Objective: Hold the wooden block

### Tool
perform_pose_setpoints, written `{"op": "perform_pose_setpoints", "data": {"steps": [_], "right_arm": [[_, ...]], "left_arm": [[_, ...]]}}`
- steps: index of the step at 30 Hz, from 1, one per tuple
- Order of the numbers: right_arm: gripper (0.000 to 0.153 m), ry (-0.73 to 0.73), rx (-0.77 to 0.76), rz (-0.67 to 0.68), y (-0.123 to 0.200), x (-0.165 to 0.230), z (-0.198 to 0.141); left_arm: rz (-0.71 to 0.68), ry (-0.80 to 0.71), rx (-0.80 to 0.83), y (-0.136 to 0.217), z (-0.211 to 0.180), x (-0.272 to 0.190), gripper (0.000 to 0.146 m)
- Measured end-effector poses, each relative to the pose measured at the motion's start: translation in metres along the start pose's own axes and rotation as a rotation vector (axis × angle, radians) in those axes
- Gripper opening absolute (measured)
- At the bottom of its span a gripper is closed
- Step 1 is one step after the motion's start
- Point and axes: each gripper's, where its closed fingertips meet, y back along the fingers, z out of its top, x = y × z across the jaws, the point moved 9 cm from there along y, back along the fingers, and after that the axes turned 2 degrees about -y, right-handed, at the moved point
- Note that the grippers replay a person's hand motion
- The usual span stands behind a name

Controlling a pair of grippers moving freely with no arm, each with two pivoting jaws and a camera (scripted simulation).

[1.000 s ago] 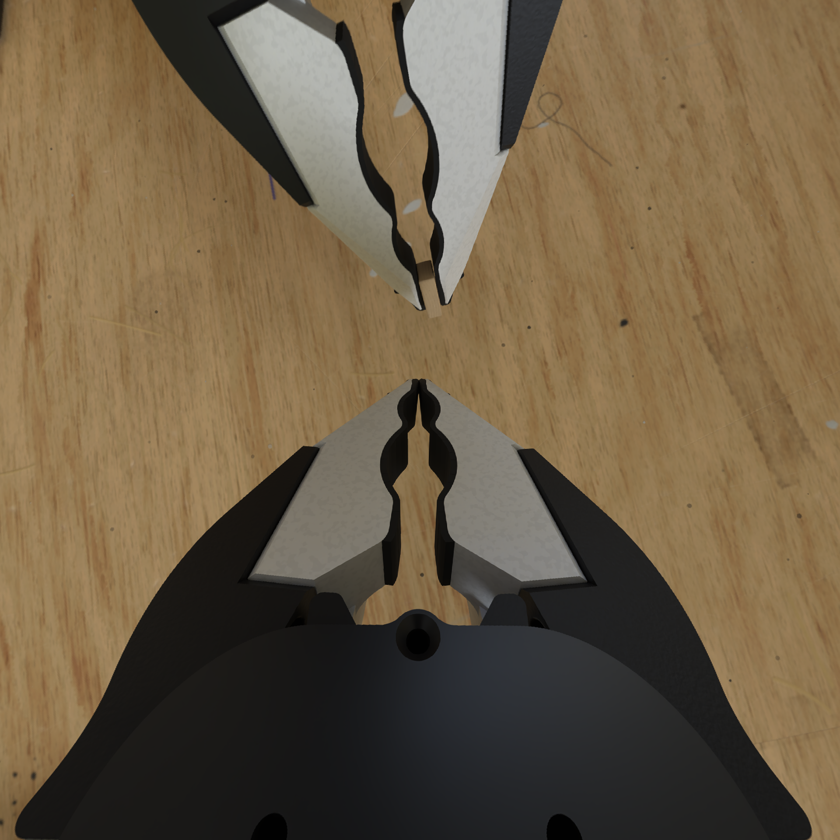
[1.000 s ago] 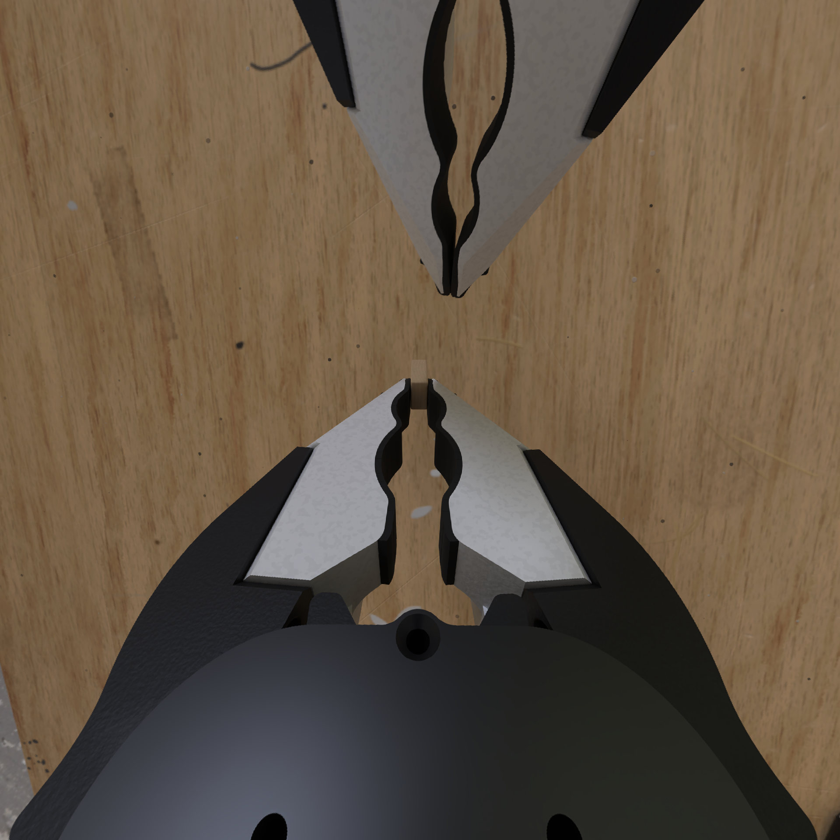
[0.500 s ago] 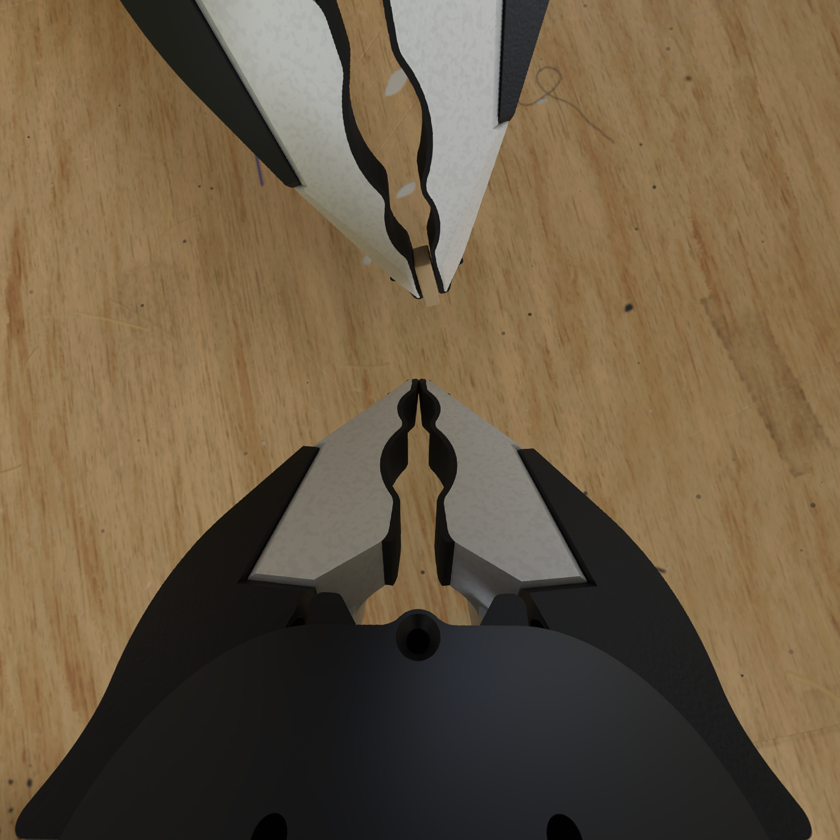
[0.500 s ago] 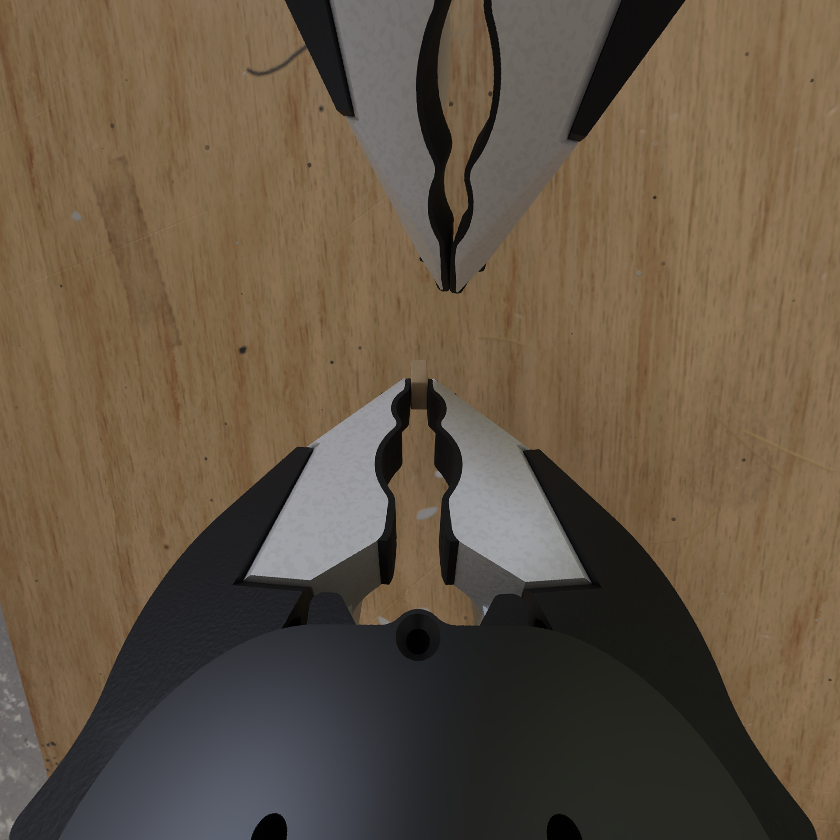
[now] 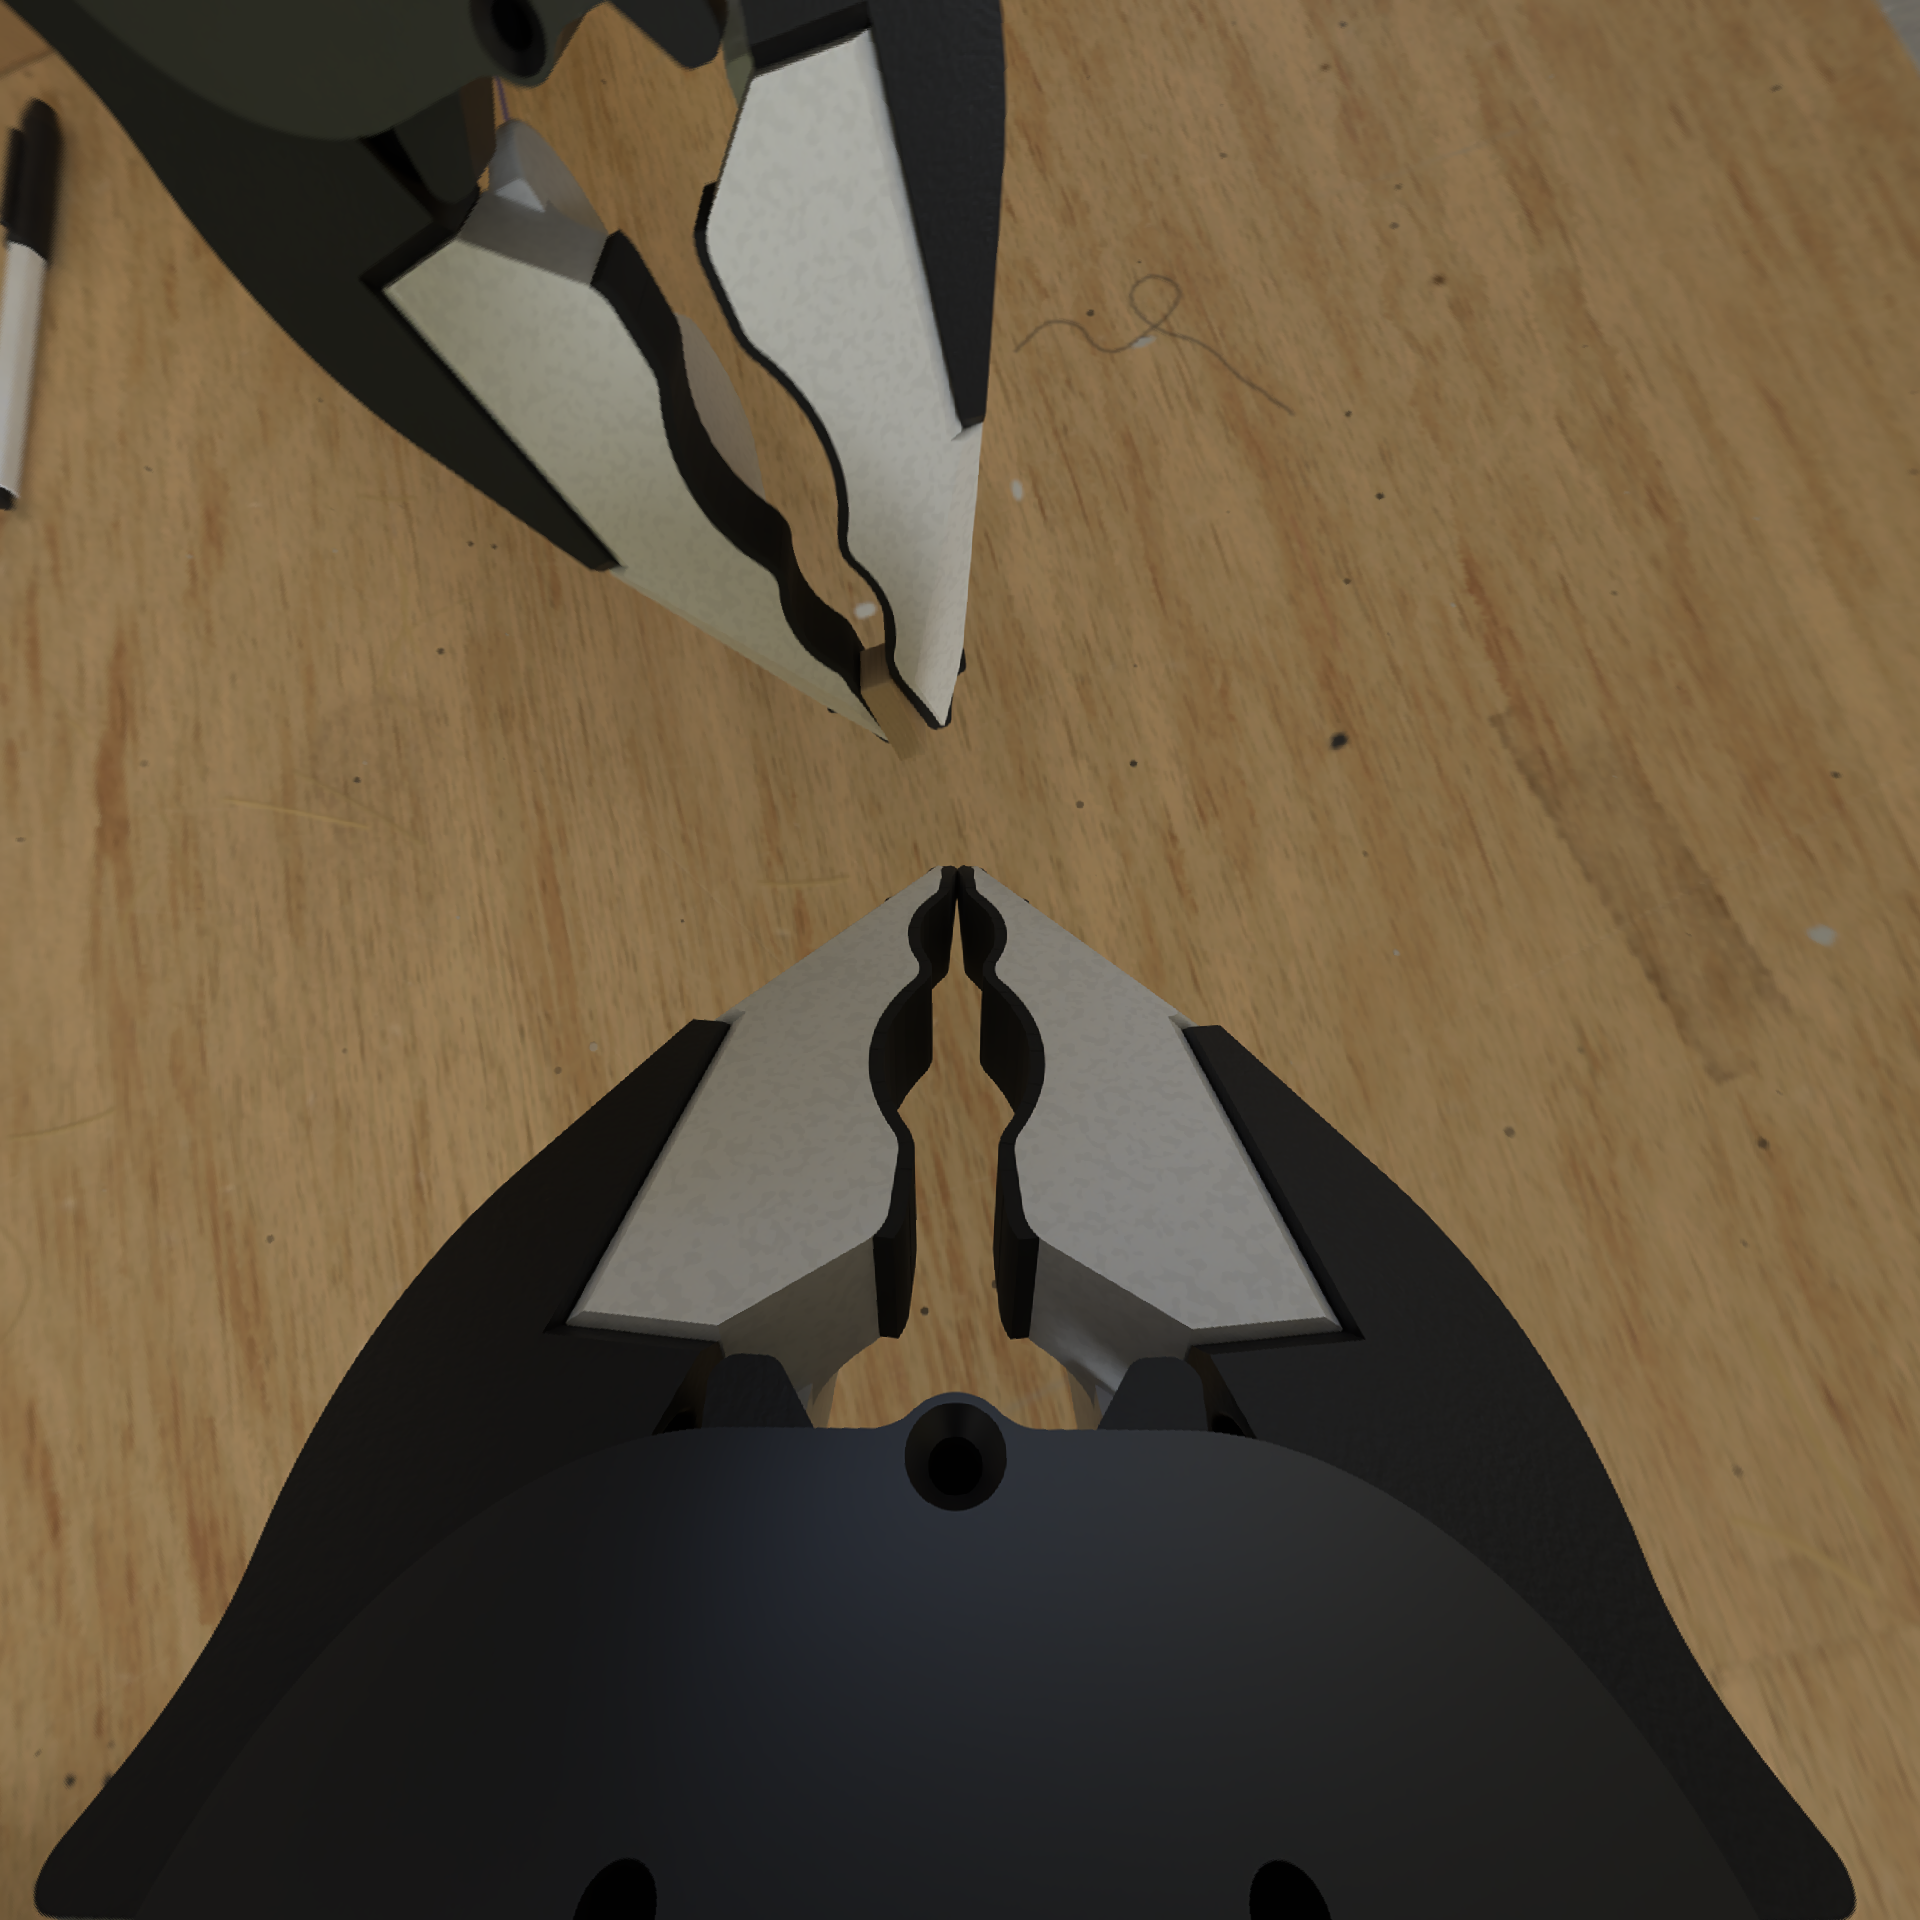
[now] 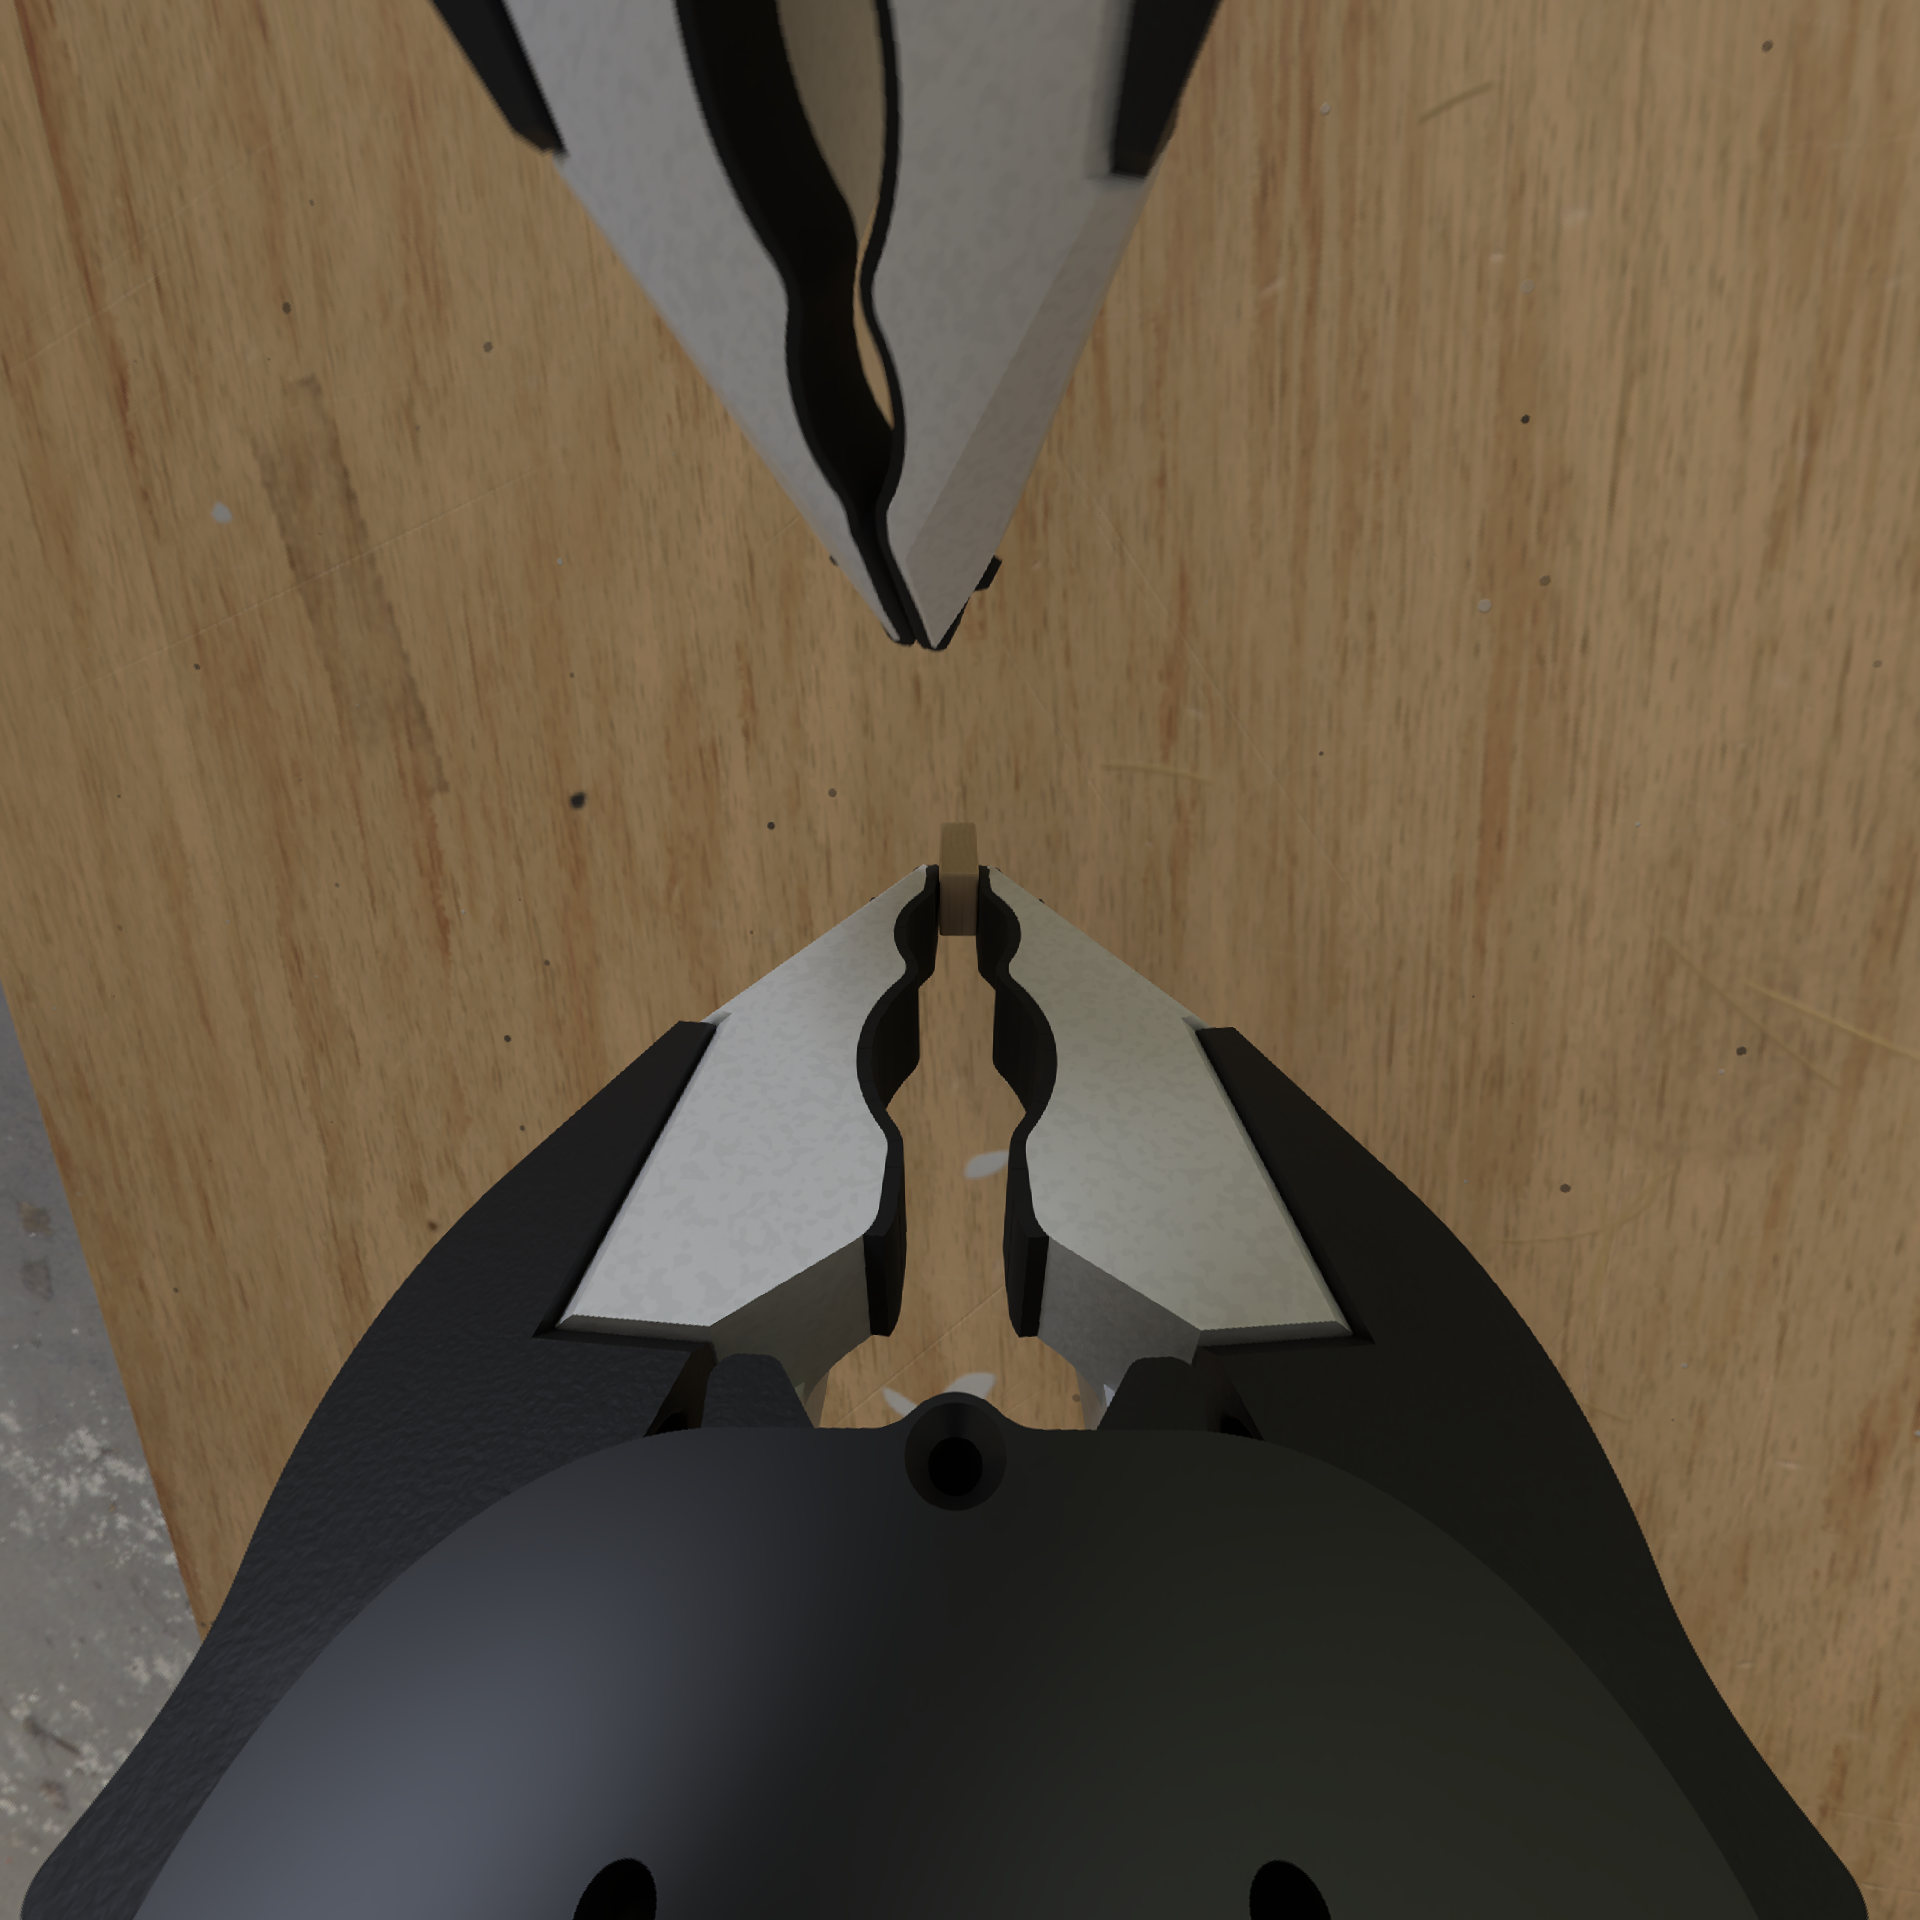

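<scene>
Here, my right hand-held gripper (image 6: 957, 873) is pinching the small wooden block (image 6: 957, 878) at its very fingertips above the counter (image 6: 1455, 623); my left hand-held gripper (image 5: 955, 873) is hovering opposite, clenched on nothing, tips touching.

Two grippers tip to tip, one clamped, one pinched empty

The right gripper (image 6: 956, 875) has its two fingers drawn in on the wooden block (image 6: 957, 883), which sits at the very tips and pokes just past them (the wavy inner edges behind stay apart). The left gripper (image 5: 955, 871) faces it with a gap between, fingertips pressed together on nothing. Both point forward over the surface, the right one seen at a slight slant from the left wrist view.
</scene>
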Motion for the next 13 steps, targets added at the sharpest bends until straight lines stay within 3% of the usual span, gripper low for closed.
{"op": "perform_pose_setpoints", "data": {"steps": [7, 13], "right_arm": [[0.006, -0.001, 0.003, 0.008, 0.000, 0.000, 0.000], [0.006, 0.002, -0.003, 0.020, -0.001, -0.001, -0.001]], "left_arm": [[0.101, -0.028, 0.034, -0.010, 0.005, -0.007, 0.003], [0.076, 0.013, 0.040, -0.013, 0.005, -0.006, 0.000]]}}
